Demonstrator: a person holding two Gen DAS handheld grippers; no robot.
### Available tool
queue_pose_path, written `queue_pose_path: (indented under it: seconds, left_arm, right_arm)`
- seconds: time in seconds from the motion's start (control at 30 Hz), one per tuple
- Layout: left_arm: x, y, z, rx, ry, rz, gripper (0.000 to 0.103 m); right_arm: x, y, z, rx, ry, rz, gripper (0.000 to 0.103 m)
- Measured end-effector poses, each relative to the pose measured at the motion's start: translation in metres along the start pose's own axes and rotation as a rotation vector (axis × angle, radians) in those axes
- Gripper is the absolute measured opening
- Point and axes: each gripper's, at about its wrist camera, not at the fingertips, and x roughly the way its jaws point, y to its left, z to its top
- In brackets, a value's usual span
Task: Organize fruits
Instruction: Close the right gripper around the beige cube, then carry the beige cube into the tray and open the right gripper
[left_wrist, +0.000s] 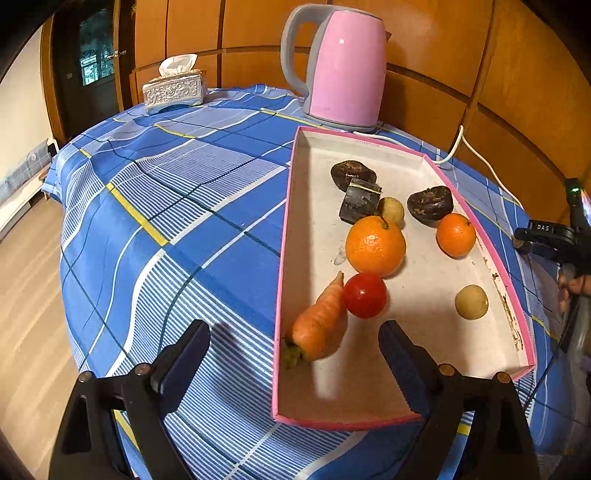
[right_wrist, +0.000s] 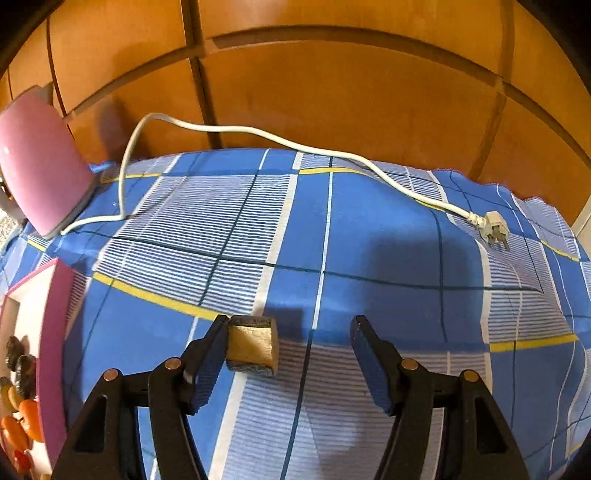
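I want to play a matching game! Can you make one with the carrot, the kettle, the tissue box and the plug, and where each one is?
Things:
1. carrot
2. kettle
3. tissue box
4. plug

Places:
A. far left end of the tablecloth
B. inside the pink tray, touching the tomato
C. lying on the tablecloth, at the end of the white cord
D. standing just behind the tray

Pairs: 1-B, 2-D, 3-A, 4-C

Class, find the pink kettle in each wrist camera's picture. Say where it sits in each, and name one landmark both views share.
Left wrist view: the pink kettle stands top centre, behind the far end of the pink-rimmed box.
Right wrist view: the pink kettle shows at the left edge, tilted by the lens, only partly in frame.
Shared landmark: its white cord over the blue checked cloth.
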Motion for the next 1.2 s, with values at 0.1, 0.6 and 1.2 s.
queue_pose_path:
  seconds: [0.1, 0.6, 1.2]
  left_arm:
    - [0.001, -0.001, 0.000, 0.001, 0.004, 0.000, 0.093]
    - [-0.007, -0.005, -0.002, 0.006, -0.013, -0.027, 0.093]
    - [-0.020, -0.003, -0.002, -0.014, -0.044, -0.042, 0.093]
  right_arm:
    - [0.003, 0.005, -0.001, -0.033, 0.015, 0.035, 0.025]
    - [-0.049, -0.013, -0.066, -0.067, 0.022, 0.070, 0.024]
    - [-0.074, -0.030, -0.118, -0.156, -0.036, 0.010, 0.025]
